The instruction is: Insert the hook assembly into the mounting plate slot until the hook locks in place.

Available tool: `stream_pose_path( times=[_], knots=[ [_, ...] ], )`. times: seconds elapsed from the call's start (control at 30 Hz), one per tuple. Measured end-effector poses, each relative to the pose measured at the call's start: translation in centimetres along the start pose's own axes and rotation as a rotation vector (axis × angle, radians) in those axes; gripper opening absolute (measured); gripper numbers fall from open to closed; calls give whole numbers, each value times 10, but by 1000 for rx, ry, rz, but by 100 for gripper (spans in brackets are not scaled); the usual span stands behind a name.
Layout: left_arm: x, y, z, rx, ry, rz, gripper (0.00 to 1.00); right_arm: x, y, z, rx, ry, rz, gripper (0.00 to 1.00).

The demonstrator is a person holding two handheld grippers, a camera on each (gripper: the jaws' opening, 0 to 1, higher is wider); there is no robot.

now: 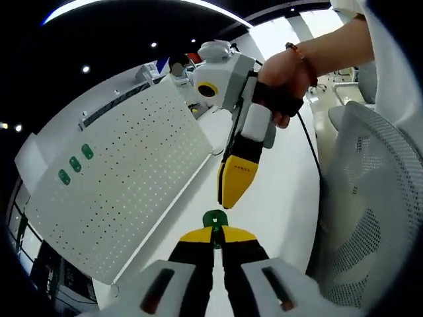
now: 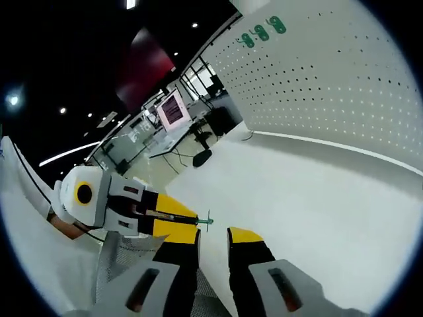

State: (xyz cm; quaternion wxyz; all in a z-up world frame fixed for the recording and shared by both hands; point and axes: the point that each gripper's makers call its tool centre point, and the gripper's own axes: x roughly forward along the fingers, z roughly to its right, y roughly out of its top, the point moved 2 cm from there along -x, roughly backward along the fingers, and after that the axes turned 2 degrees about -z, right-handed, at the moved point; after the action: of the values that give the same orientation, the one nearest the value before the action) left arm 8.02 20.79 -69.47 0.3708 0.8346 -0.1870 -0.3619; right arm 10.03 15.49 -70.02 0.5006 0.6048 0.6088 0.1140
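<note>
While the white perforated mounting plate [image 1: 119, 191] is seen leaning at the left of the left gripper view, three green hooks [image 1: 75, 164] are seen already seated near its upper left edge; the white tabletop [image 1: 277, 198] is seen beside it; at the bottom centre the left claw [image 1: 216, 239] is seen closed on a green hook assembly [image 1: 215, 218], whose rounded head stands just above the yellow tips; above it the right claw [image 1: 231, 195] is seen pointing down toward that head, close to it but apart, held by a hand [image 1: 284, 79] with a bracelet; a mesh chair back [image 1: 370, 198] is seen at the right.

In the right gripper view the left claw [image 2: 196, 222] is seen entering from the left with the green hook assembly [image 2: 204, 221] pinched at its tips; the right claw [image 2: 215, 239] is seen with its jaws parted and nothing between them; the mounting plate [image 2: 330, 79] is seen at the upper right, well apart from the hook assembly.
</note>
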Motion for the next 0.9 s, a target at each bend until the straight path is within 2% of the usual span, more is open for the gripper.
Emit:
stream_pose_path(
  times=[0.2,0.3,0.47,0.63,0.77,0.9],
  knots=[
    [-1,5,-9,-64,36,27,3,-6,8,2,-27,-33,66,24],
    [-2,8,-15,-144,55,63,3,-9,11,2,-45,-50,93,28],
    [-6,10,-25,-157,81,68,3,-14,15,3,-58,-78,130,33],
    [-9,13,-34,-205,94,91,3,-18,20,2,-141,-121,172,39],
    [-9,17,-43,-248,117,112,3,-21,23,1,-144,-137,197,46],
    [-10,21,-52,-320,144,139,3,-21,22,-2,-127,-124,203,46]
  ],
)
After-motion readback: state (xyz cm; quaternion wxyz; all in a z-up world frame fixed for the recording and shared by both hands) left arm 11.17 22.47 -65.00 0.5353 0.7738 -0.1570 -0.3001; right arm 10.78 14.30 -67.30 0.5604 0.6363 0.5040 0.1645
